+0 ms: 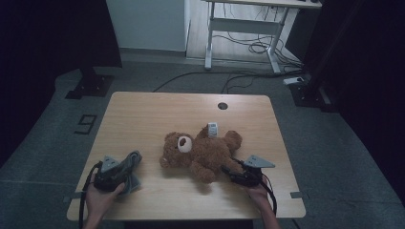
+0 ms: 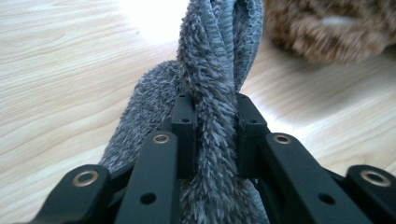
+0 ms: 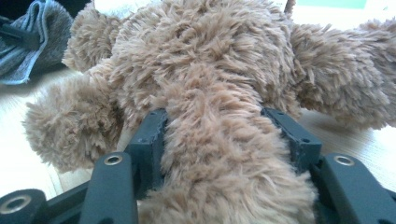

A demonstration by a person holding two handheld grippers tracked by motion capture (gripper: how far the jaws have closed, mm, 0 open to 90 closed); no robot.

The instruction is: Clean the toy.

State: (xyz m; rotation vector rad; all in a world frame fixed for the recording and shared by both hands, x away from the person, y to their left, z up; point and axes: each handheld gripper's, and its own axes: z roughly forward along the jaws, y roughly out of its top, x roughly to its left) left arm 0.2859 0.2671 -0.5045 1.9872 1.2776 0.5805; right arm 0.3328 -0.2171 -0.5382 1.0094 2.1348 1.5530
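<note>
Holding a grey fluffy cloth, the left gripper has its two black jaws pressed on a thick fold of it, so the cloth is pinched tight between them. From the high view the cloth sits near the front left corner of the table, bunched up at the left gripper. The teddy bear lies on its back in the middle of the table, a bit nearer the front edge, with its head toward the cloth. The right gripper is at the bear's leg, near the front right part of the table. In the right gripper view the brown furry leg lies between the jaws of the right gripper, but the fur hides whether the pads press on it, so I cannot tell if it is held. My guess is that the cloth has just been pulled off the bear, or is about to go on it. The next move would call for keeping the cloth pinched and moving it slowly, so it does not slip or drag the bear along.
</note>
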